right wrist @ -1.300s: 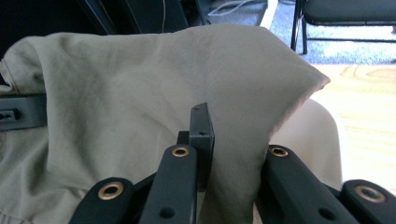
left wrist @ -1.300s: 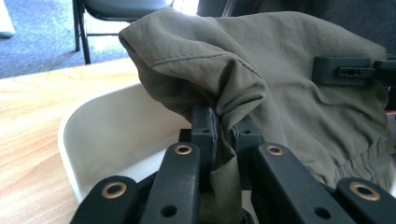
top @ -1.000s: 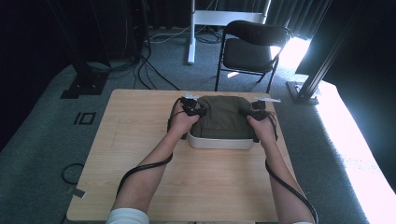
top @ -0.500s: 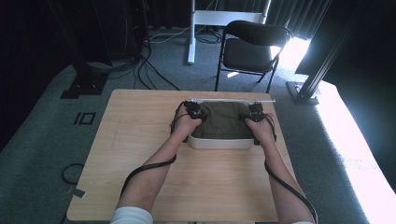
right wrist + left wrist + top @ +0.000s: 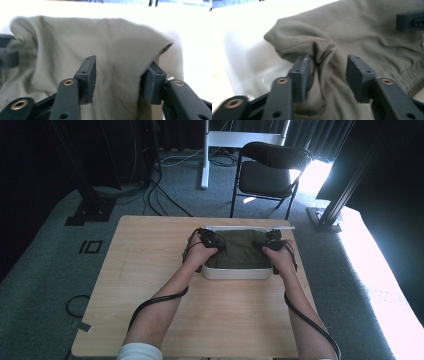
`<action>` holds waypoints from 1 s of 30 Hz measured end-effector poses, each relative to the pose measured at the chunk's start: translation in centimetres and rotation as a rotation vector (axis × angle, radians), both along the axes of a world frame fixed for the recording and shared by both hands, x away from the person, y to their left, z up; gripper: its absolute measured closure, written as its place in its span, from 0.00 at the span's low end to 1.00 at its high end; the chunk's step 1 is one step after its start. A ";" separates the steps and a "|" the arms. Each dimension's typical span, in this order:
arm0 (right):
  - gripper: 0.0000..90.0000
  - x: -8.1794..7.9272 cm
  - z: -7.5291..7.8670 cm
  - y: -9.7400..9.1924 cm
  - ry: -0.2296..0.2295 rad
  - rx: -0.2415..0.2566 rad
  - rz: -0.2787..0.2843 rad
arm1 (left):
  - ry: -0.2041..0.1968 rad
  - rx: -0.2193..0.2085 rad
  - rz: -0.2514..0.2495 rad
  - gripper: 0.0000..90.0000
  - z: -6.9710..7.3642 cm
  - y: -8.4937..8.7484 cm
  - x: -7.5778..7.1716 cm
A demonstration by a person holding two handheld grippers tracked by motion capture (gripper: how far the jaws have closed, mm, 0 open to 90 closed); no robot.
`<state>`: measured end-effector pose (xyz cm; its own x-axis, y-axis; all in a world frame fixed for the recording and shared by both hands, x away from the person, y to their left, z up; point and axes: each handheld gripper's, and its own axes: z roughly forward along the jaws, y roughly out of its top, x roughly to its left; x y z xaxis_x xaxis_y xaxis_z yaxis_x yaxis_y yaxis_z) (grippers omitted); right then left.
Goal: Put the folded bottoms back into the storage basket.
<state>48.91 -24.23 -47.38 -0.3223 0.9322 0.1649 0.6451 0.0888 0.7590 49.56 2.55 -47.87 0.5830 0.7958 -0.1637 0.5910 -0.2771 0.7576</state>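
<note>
Releasing the cloth [image 5: 239,249] into the bin [image 5: 235,273]: both the left gripper [image 5: 329,72] and right gripper [image 5: 120,77] have just been opening, jaws now spread with fabric loose between them. Placement looks complete; withdrawal likely follows.

Wooden table [image 5: 150,285] on grey carpet [image 5: 45,285], black folding chair [image 5: 267,175] behind, dark curtains, bright sunlight at right

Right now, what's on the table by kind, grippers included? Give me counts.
Grippers: 2, left gripper and right gripper, both with jaws apart, just been opening, olive cloth between them
Olive cloth: 1
White bin: 1
Total: 4
</note>
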 end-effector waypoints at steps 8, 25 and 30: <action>0.31 -0.7 1.5 -0.6 -0.086 0.059 -0.025 | -0.112 -0.057 -0.031 0.32 0.9 0.7 -0.4; 0.17 -3.2 2.1 0.4 -0.158 0.036 0.069 | -0.104 -0.121 -0.015 0.22 1.3 2.5 -2.8; 0.15 -3.7 1.8 0.7 -0.154 0.029 0.084 | -0.109 -0.099 -0.024 0.22 1.5 3.1 -3.6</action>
